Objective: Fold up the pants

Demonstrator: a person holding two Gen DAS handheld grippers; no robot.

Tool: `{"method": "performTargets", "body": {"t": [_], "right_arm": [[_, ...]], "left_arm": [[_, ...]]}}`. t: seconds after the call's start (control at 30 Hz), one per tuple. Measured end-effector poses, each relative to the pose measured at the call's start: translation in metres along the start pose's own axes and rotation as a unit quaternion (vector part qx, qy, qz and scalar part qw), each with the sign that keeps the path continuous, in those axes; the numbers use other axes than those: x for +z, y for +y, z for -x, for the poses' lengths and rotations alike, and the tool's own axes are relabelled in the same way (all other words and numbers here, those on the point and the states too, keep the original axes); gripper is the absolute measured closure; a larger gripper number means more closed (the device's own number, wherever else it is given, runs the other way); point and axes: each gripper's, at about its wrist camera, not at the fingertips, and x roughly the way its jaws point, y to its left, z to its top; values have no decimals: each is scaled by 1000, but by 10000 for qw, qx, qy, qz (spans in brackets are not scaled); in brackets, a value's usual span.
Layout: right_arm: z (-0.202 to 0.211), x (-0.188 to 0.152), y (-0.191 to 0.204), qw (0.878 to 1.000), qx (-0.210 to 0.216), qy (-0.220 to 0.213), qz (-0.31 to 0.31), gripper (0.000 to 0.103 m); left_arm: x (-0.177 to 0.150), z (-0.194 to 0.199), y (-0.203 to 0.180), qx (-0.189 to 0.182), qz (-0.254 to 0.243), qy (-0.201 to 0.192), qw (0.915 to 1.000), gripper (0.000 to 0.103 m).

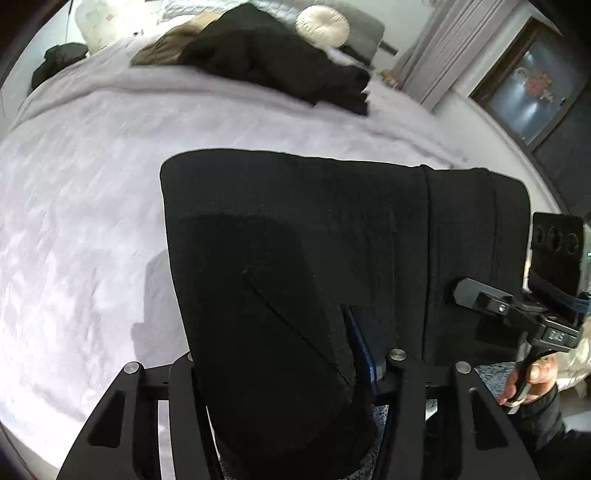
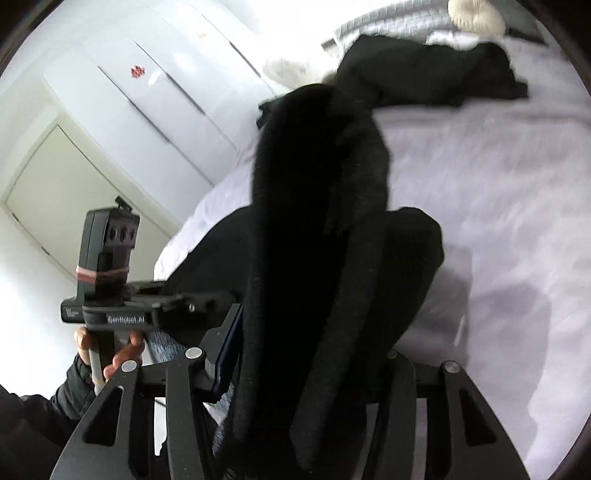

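I hold the black pants point(image 1: 295, 229) with both claws, just above the white bed point(image 1: 74, 221). My left claw point(image 1: 291, 376) is pinching one end of the cloth; the fabric passes between its two fingers and covers most of them. My right claw point(image 2: 314, 369) is pinching the other end, and a thick bunch of the fabric rises out of it. In the left wrist view the pants look already doubled: a smooth folded edge runs on the far side, with a seam across the part nearest my right claw. The far part of the pants seems to lie on the bed, while the near part is lifted by the claws. I cannot tell exactly where the cloth stops touching the bed.

At the far end of the bed, beyond the pants, there is a pile of dark clothes point(image 1: 273, 59) and a round cream cushion point(image 1: 322, 26). They are well apart from my work.

I judge that I am in the middle of a fold: the near ends are gripped and raised, ready to be carried over. The next move calls for bringing both claws forward together, at the same height, so the near edge lands on the far edge evenly. Then both claws should let go only when the cloth rests flat. The bunch in my right claw may leave a wrinkle.
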Motion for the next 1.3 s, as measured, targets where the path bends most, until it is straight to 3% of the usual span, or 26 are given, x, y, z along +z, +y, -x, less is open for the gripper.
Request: {"method": "performTargets", "body": {"t": [0.2,0.43,0.6,0.9,1.0,1.07,1.1,1.2,1.3], "right_arm": [[51,45,-43,9991,-312,-285,-3,49],[42,72,-111,9965,-576,-100,-597,49],[22,69,-161,9928,-607,61,-1034,49],[3,57,-209,9871,-466,83,-1530,47],[-2,58,-212,9857,-503,114,-1605,39],[-8,57,-218,9821,-546,200,-1790,29],[-8,60,-220,9790,-604,246,-1931,22],[7,64,-219,9759,-740,122,-2049,21],[42,64,-199,9723,-1396,-291,-1850,21]], "left_arm": [[65,-20,-50,-126,-125,-103,9998,49],[110,-93,-80,38,-17,392,9992,49],[112,-140,-92,237,-29,698,9973,49],[110,-165,-92,532,-363,578,9962,44],[109,-168,-91,642,-481,515,9954,36],[108,-169,-91,802,-632,426,9939,22],[106,-168,-90,875,-717,383,9928,19],[106,-163,-86,806,-698,425,9934,19],[100,-133,-87,1140,-833,130,9899,19]]}}
